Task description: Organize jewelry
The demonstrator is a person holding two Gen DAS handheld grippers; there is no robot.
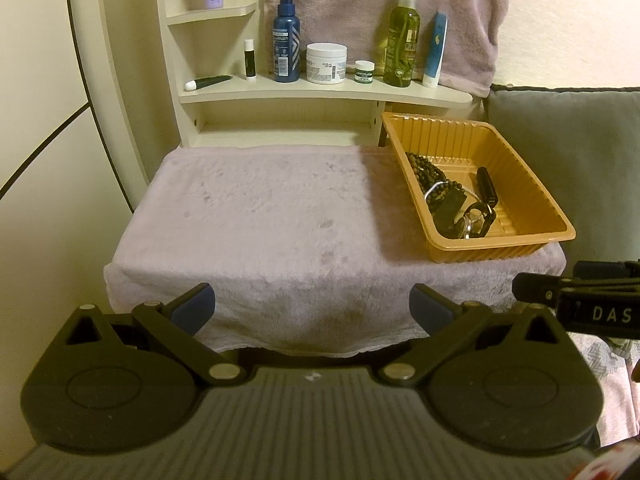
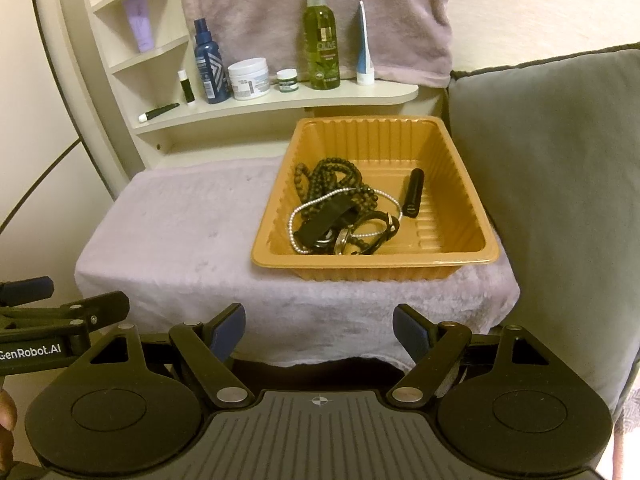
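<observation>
All the jewelry [image 2: 344, 212] lies tangled in the orange tray [image 2: 460, 252] on the towel-covered counter [image 2: 172, 224], which fits both a sorting about to start and a gathering already done. Both the left gripper [image 1: 312, 306] and the right gripper [image 2: 320, 330] hover before the counter's edge, their fingers apart and holding nothing.

We see both wrist views facing the towel-covered table [image 1: 260, 216] from just off its near edge, looking slightly downward. Both share the orange tray [image 2: 372, 268] and the shelf [image 1: 320, 92]; our right view sits nearer the tray.
</observation>
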